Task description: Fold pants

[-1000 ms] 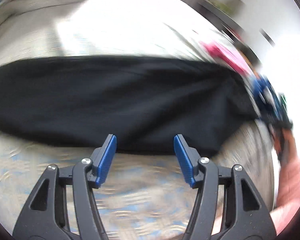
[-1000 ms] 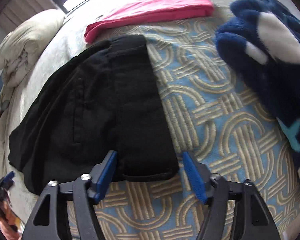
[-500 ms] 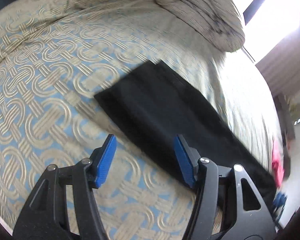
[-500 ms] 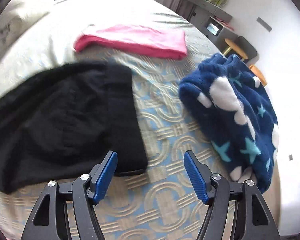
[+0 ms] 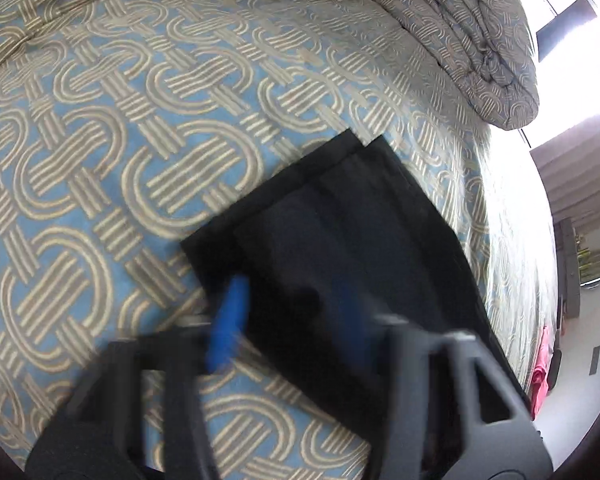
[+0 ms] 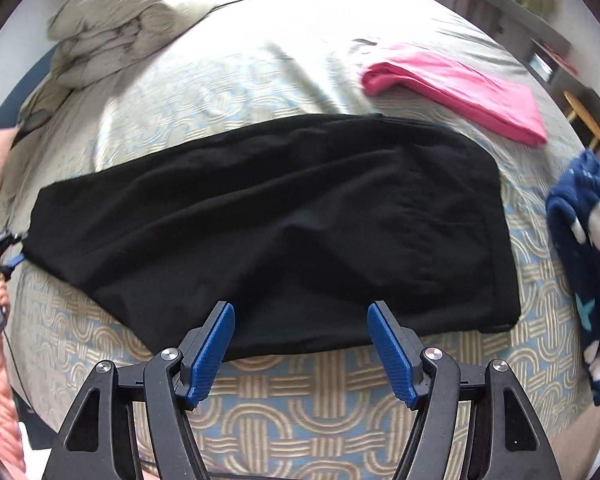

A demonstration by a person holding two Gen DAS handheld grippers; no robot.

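Noted left gripper (image 5: 288, 312) badly blurred, jaws just closing in; blue pads (image 5: 228, 320) pinched on the hem end of the black pants (image 5: 360, 240), cloth between them. Seen again in the right wrist view at far left, at that same leg end. Found pants laid lengthwise across the patterned bedspread (image 6: 300, 408), hems left, waist right, flat with a few soft wrinkles. Noted right gripper (image 6: 300, 308) with jaws just opened wider, now standing well apart, nothing between the pads, held over the near long edge of the pants around mid-length; contact with the cloth not determinable. Counted, left to right: one bundled quilt (image 6: 120, 20) at the far left corner, one pair of pants, one folded pink garment (image 6: 460, 84) beyond the waist, one navy star-print fleece (image 6: 580, 240) at right. Two grippers.
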